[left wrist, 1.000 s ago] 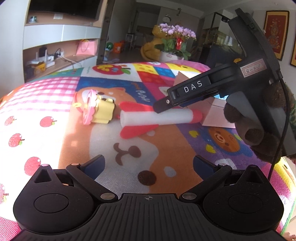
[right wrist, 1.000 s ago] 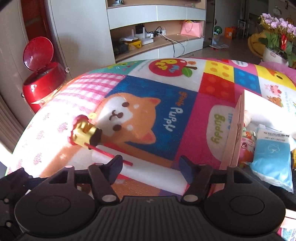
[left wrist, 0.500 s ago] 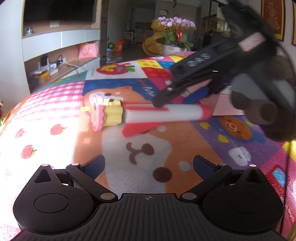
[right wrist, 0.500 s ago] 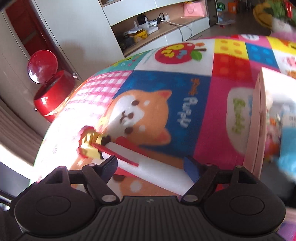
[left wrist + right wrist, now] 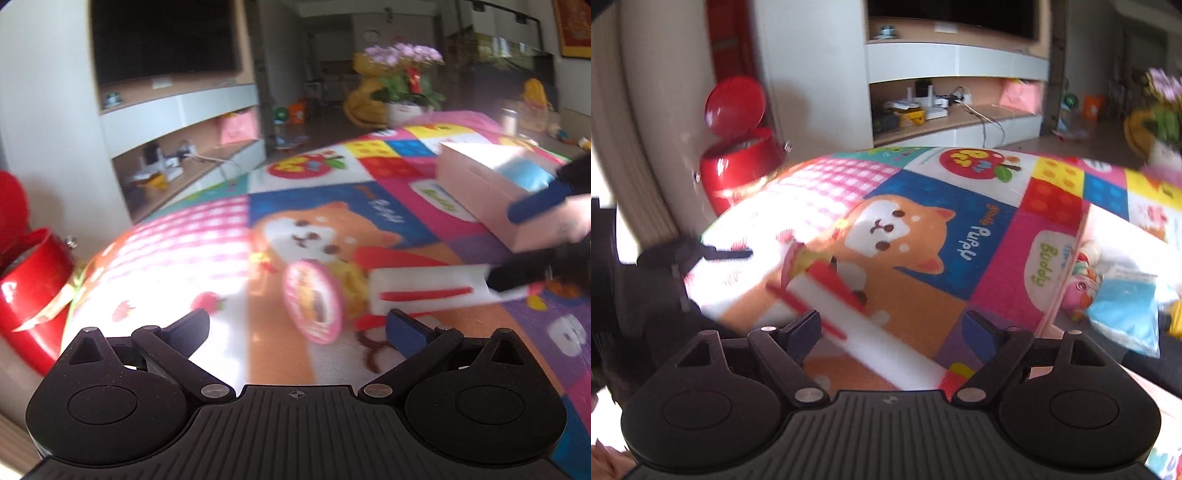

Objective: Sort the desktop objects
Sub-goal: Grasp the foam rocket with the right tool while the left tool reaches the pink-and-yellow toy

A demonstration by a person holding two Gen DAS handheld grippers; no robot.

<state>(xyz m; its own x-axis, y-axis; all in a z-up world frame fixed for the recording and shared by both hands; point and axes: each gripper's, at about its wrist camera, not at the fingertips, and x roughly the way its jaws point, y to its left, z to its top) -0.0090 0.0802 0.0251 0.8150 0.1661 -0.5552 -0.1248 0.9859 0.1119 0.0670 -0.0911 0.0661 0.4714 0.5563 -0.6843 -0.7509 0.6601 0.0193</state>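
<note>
Above the patchwork play mat point(image 5: 207, 236), the right gripper point(image 5: 894, 328) jaws straddle the foam rocket point(image 5: 857, 328) unclamped, left gripper point(image 5: 295, 328) jaws spread.

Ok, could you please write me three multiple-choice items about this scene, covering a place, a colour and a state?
1. Where does the blue packet lie?
A. on the floor
B. in the pink box
C. on a shelf

2. What colour is the bin?
A. red
B. green
C. white

3. How do the jaws of the left tool stand?
A. shut on a toy
B. shut on nothing
C. open

Answers:
1. B, the packet sits within the box walls.
2. A, the bin's body and raised lid are glossy red.
3. C, a wide gap shows between its fingers, which hold nothing.
</note>
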